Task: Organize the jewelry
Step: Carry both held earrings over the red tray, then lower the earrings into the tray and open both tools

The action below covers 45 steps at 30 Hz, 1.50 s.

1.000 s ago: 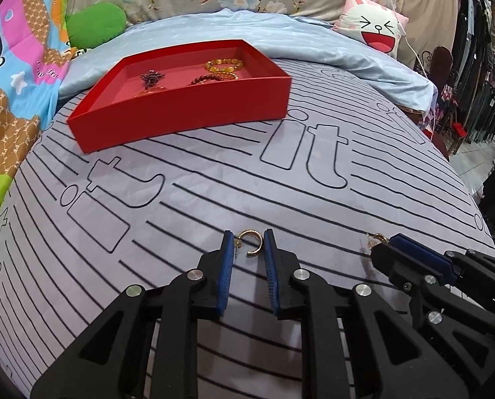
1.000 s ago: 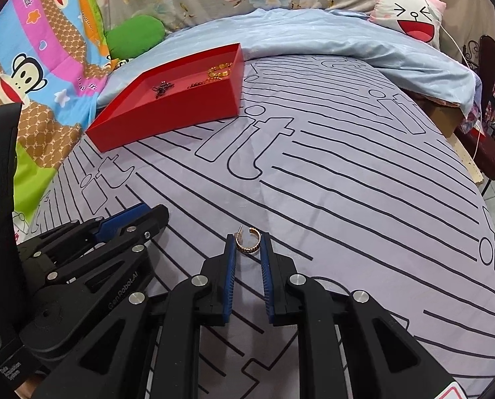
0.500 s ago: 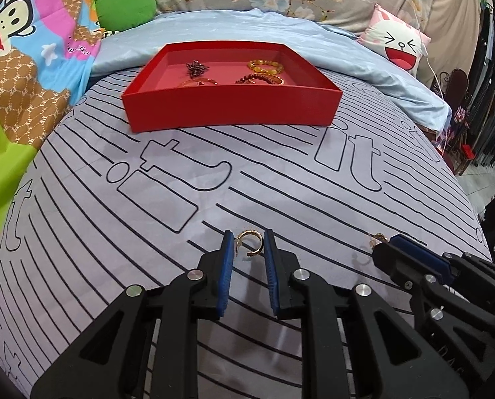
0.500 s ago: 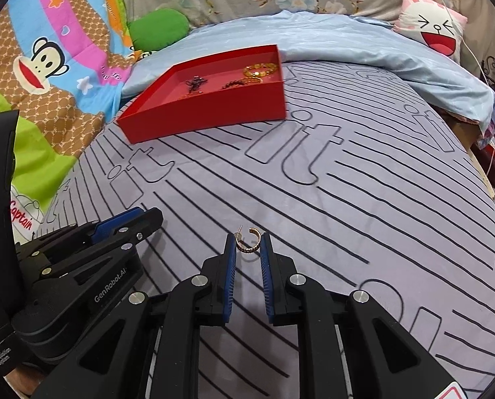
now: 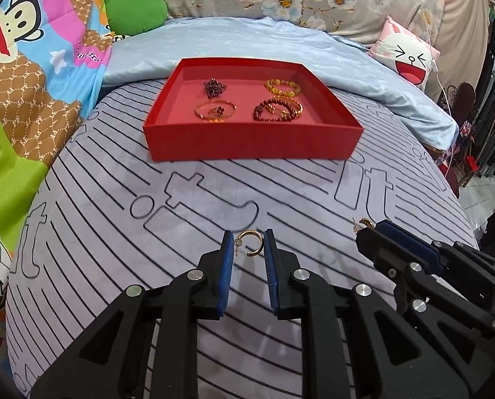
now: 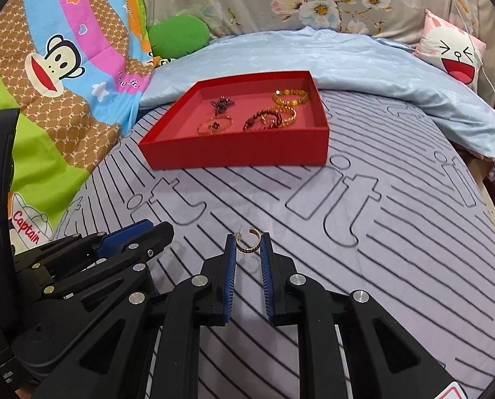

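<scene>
Earrings: you hold one gold hoop earring clamped in your left gripper, another in your right gripper. Red tray lies straight ahead, upper centre; left is nearer it.

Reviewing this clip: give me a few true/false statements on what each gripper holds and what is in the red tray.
1. The left gripper holds a gold hoop earring. True.
2. The right gripper is empty. False: it holds a second hoop earring.
3. The red tray sits on the striped sheet. True.
4. The tray holds no jewelry. False: several bracelets, including a yellow beaded bracelet, lie in it.
5. Both earrings are already inside the tray. False: both are pinched above the sheet, short of the tray.
</scene>
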{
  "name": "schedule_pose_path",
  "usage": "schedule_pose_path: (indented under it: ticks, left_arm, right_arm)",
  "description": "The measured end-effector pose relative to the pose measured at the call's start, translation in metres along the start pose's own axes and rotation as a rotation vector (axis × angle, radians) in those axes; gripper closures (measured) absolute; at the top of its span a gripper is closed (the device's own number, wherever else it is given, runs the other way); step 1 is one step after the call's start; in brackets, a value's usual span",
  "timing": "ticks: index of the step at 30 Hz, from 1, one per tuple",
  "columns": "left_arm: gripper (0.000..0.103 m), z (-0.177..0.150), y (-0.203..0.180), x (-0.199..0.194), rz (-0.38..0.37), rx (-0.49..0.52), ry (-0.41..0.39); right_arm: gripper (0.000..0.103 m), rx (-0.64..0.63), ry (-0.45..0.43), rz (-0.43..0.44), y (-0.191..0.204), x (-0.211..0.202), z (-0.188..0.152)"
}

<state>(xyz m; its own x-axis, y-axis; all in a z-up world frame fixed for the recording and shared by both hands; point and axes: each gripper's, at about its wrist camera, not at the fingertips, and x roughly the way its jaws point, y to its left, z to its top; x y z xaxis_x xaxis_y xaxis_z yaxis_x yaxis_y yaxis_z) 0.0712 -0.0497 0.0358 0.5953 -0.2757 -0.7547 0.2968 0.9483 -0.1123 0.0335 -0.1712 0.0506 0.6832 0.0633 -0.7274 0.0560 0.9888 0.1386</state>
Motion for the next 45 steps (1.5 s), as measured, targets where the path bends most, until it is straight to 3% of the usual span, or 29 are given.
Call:
schedule_pose_path:
  ticks: [14,20,29,36,45]
  left_arm:
    - [0.085,0.079,0.005,0.015,-0.011,0.037,-0.067]
    - [0.085,0.126,0.008,0.033,-0.034,0.046,-0.077]
    - [0.085,0.186,0.017,0.073,-0.002,0.076,-0.086]
    - [0.085,0.211,0.024,0.113,-0.011,0.065,-0.044]
    - [0.085,0.219,0.030,0.150,0.006,0.058,0.023]
  right_arm:
    - [0.089,-0.004,-0.059,0.019,-0.006,0.029,0.084]
    - [0.089,-0.008,-0.074,0.040,-0.009,0.050,0.132]
    - [0.089,-0.029,-0.068,0.037,-0.014,0.098,0.189]
    - [0.089,-0.008,-0.013,0.043,-0.023,0.141,0.209]
    - [0.089,-0.013,0.053,0.032,-0.031,0.179,0.216]
